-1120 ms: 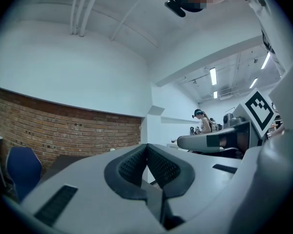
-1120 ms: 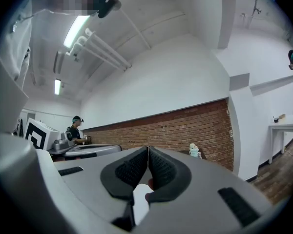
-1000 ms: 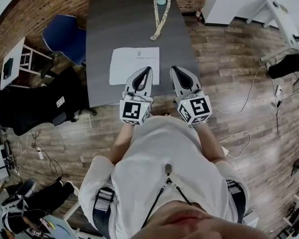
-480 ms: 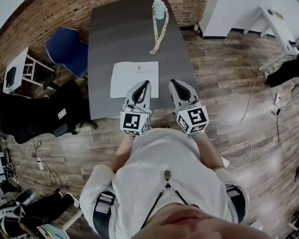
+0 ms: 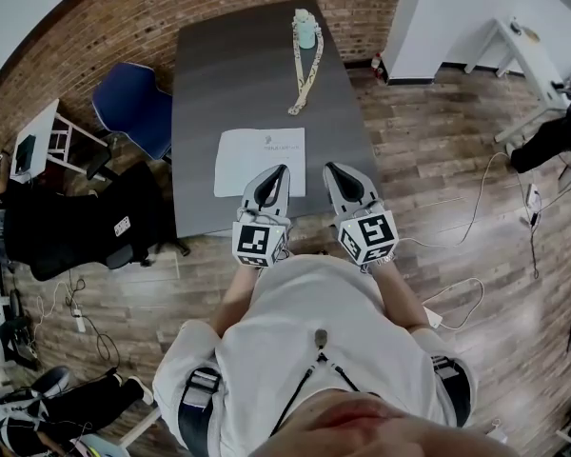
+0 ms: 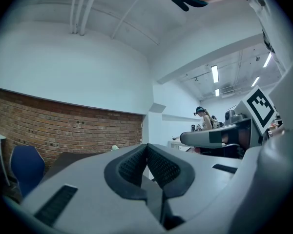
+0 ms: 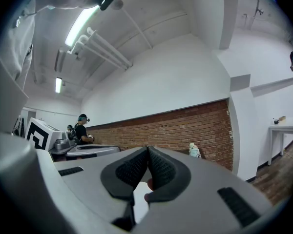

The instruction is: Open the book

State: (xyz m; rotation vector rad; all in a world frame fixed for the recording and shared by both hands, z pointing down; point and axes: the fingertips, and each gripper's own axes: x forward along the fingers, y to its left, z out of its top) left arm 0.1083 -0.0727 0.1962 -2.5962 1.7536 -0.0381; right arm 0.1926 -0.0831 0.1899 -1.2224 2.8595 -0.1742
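The book [image 5: 260,149] lies closed and flat, white cover up, on the dark grey table [image 5: 209,65] near its front edge. My left gripper [image 5: 284,168] hovers level over the book's near right corner, jaws shut and empty. My right gripper [image 5: 328,166] hangs beside it, just right of the book, also shut with nothing held. The left gripper view shows its pads [image 6: 136,162] meeting at the tip, with the table beyond and the other gripper at the right. In the right gripper view the pads [image 7: 161,167] likewise touch. The book is hidden in both gripper views.
A beige lanyard [image 5: 305,61] and a small teal bottle [image 5: 305,29] lie at the table's far end. A blue chair [image 5: 133,103] and a black chair [image 5: 76,222] stand left of the table. Cables [image 5: 476,184] trail over the wooden floor at right. A brick wall [image 5: 124,27] runs behind.
Both grippers stay where they were, still shut. Only the head view has shifted slightly.
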